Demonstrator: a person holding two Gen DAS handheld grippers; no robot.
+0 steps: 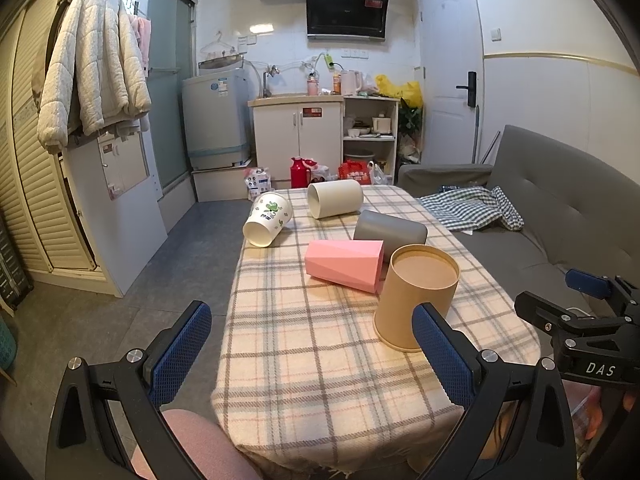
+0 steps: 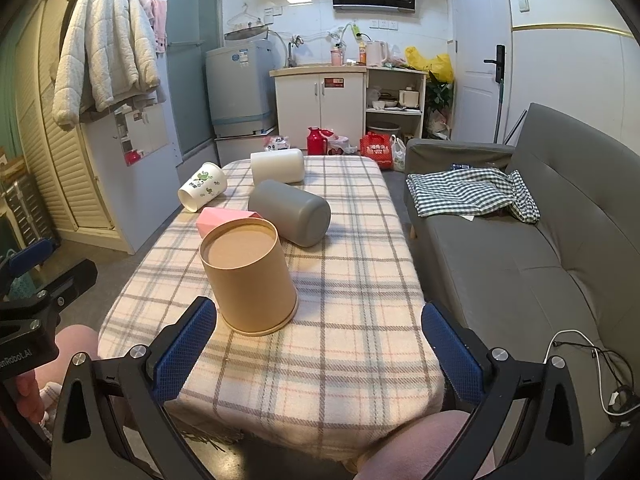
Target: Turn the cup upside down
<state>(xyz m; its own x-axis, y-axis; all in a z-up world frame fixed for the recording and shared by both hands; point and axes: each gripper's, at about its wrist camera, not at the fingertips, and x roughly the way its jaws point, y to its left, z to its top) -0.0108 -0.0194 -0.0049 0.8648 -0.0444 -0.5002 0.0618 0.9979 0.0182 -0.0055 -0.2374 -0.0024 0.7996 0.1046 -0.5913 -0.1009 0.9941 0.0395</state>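
Note:
A tan paper cup (image 1: pixel 416 296) stands upside down, base up, near the front of the plaid-covered table (image 1: pixel 312 344); it also shows in the right wrist view (image 2: pixel 250 276). A pink faceted cup (image 1: pixel 344 265), a grey cup (image 1: pixel 390 232), a cream cup (image 1: pixel 335 198) and a white cup with green print (image 1: pixel 267 220) lie on their sides behind it. My left gripper (image 1: pixel 312 356) is open and empty, over the table's front edge. My right gripper (image 2: pixel 318 354) is open and empty, just in front of the tan cup.
A grey sofa (image 2: pixel 520 264) with a checked cloth (image 2: pixel 472 194) runs along the table's right side. A white cable (image 2: pixel 600 372) lies on the sofa's front. A kitchen cabinet (image 1: pixel 298 136), washing machine (image 1: pixel 216 116) and floor clutter stand beyond the table. My knee (image 2: pixel 424 448) is below the table edge.

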